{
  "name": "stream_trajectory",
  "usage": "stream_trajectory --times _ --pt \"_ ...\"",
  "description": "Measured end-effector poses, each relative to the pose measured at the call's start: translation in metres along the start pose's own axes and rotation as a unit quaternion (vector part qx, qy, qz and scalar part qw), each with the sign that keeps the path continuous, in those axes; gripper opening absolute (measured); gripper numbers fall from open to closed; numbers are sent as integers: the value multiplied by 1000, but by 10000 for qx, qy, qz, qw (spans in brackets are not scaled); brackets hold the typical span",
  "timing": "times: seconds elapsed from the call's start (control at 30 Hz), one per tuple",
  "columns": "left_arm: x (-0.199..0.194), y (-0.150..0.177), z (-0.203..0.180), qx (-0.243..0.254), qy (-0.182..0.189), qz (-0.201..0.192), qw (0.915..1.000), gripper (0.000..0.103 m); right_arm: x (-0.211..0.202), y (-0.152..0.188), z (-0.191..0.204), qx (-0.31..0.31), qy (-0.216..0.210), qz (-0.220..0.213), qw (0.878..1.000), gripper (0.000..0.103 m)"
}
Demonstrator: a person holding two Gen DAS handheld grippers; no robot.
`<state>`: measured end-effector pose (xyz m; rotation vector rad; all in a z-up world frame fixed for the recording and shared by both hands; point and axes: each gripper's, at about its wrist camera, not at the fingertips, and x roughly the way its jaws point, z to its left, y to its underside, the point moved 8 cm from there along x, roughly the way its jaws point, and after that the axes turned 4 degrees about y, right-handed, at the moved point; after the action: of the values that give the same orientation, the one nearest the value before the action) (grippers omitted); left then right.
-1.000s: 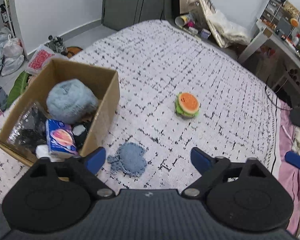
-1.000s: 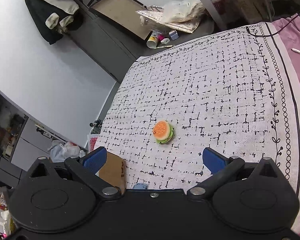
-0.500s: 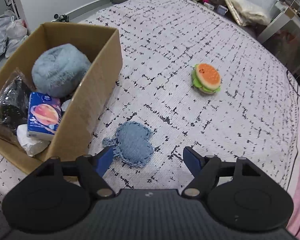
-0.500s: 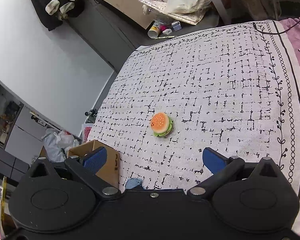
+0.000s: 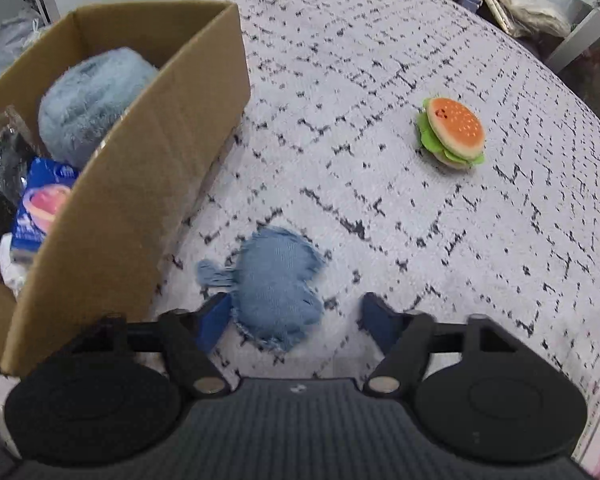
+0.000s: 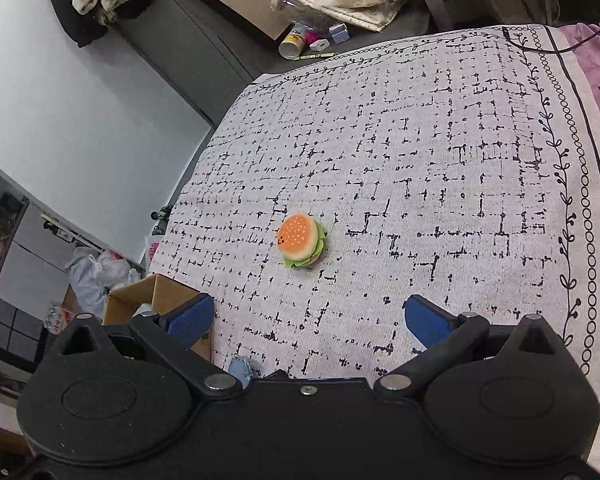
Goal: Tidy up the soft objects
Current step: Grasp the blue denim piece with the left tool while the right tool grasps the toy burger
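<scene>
We find the task partly done. The cardboard box (image 5: 140,184) at the left already holds a fluffy blue ball (image 5: 92,96), a blue tissue pack (image 5: 40,204) and a dark item in clear wrap that we cannot identify. Two soft things remain loose on the patterned bedspread (image 5: 380,80): a blue denim pouch (image 5: 276,280) just beside the box's near wall, and a burger plush (image 5: 452,132) well apart from it, toward the right. In our judgement both still need boxing — the pouch first.

The left gripper (image 5: 292,316) is low over the bedspread, angled down, its jaws moderately open and straddling the pouch's near end. The left blue pad (image 5: 214,320) sits close against the pouch's edge; whether it touches we cannot tell. The right pad stands apart from it. Nothing is held.

The right gripper (image 6: 308,320) is held higher, pointed across the bedspread toward the burger plush (image 6: 300,240), which lies ahead of the jaws and roughly centred between them. Its jaws are wide and empty. A corner of the box (image 6: 148,296) and a scrap of the pouch (image 6: 238,366) show at its lower left.
</scene>
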<state>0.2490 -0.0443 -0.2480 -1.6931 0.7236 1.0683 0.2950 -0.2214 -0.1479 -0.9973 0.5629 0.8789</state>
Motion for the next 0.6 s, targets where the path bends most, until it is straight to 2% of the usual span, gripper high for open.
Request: stream_trajectory --times 0.07,0.2,0.6 --pt "-1 -4 2 9 -31 -109 9999 35 5 -1 1 -14 34 47 10000 103" --pt "-4 -13 6 -116 89 -207 9997 21 15 -4 3 9 31 33 10000 103" --pt "-23 -47 6 -186 432 -534 9975 19 33 -16 -7 683 -162 -154 9974 103"
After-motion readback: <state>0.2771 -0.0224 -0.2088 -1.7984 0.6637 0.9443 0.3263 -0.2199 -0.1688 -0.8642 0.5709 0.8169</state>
